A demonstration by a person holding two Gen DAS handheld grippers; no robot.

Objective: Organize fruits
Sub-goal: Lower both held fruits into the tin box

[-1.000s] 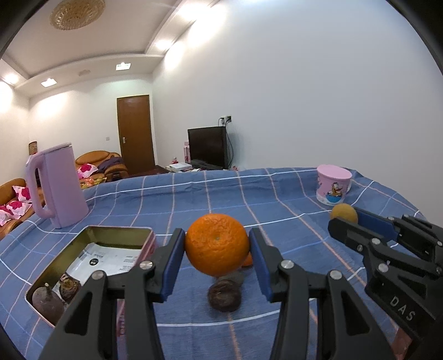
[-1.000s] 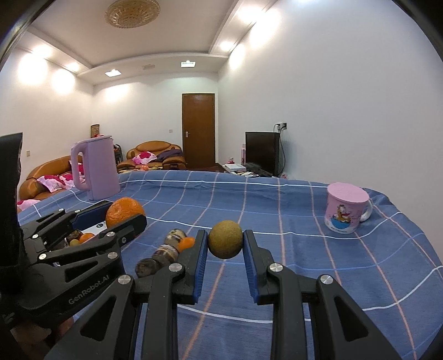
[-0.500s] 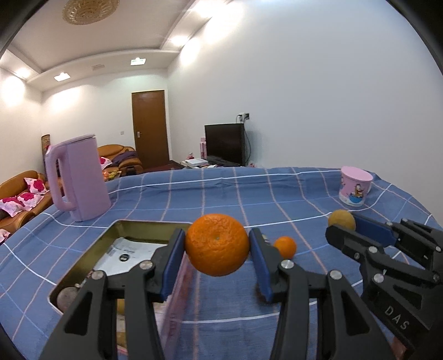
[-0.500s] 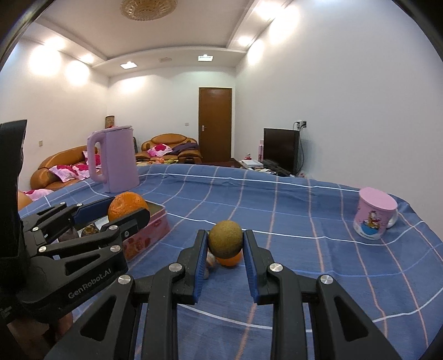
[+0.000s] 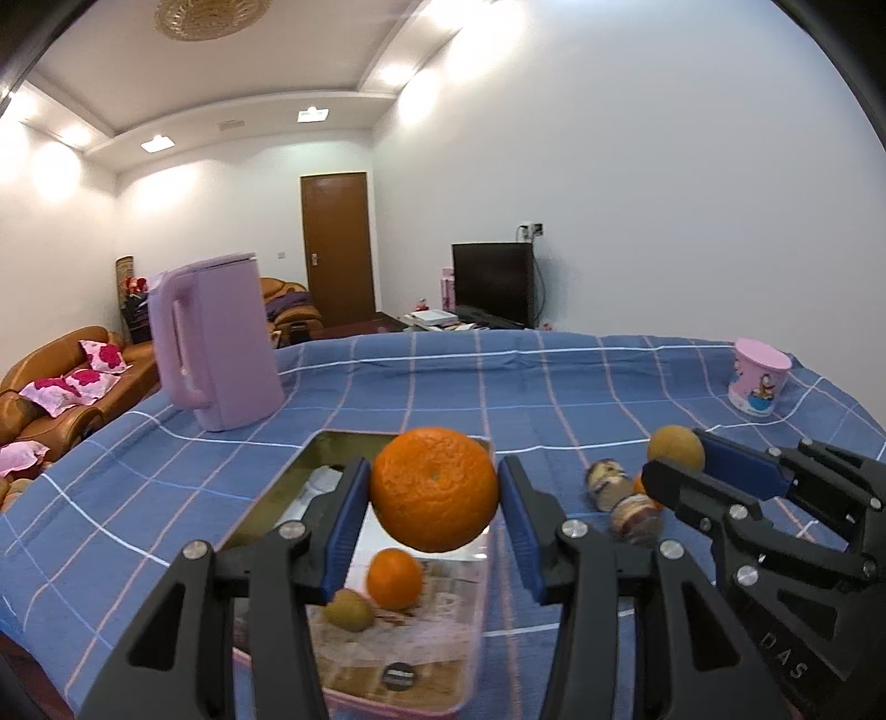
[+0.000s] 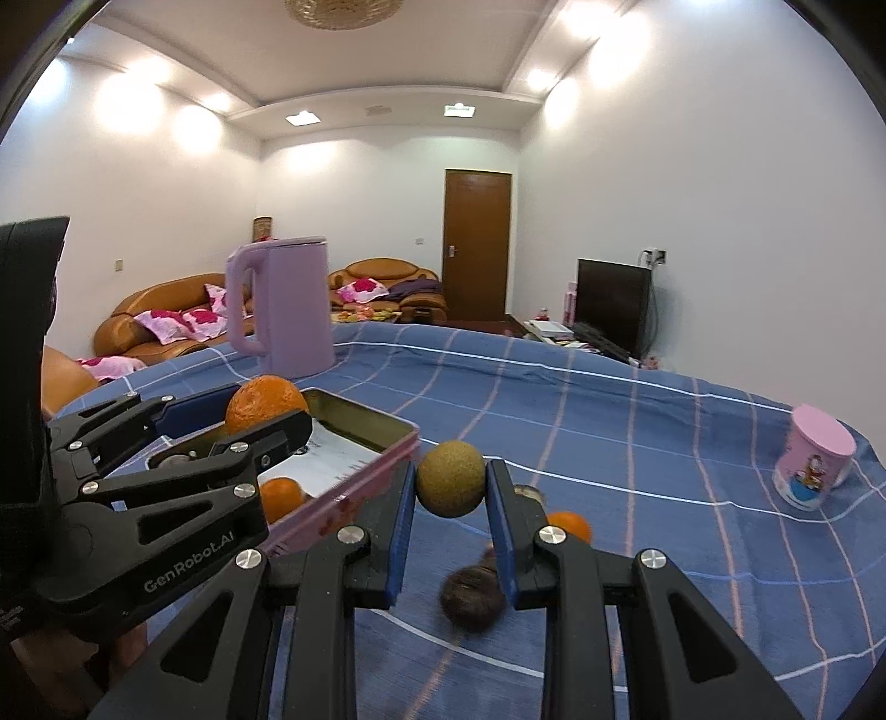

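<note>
While the left hand-held gripper (image 5: 434,501) clamps a dimpled orange (image 5: 433,489), the right (image 6: 450,490) pinches a rough brown fruit (image 6: 450,486).

This is a home living room. At the left of the frame stand tan leather sofas (image 6: 160,321) with pink flowered cushions (image 5: 66,382), at the back center a brown wooden door (image 6: 477,246), and to its right a dark television (image 5: 493,283) on a low stand. In the foreground a table under a blue checked cloth (image 5: 554,387) carries a lilac kettle (image 6: 288,313) and a pink cartoon mug (image 5: 758,382), with recessed lights and a round ceiling ornament (image 5: 213,16) above.
</note>
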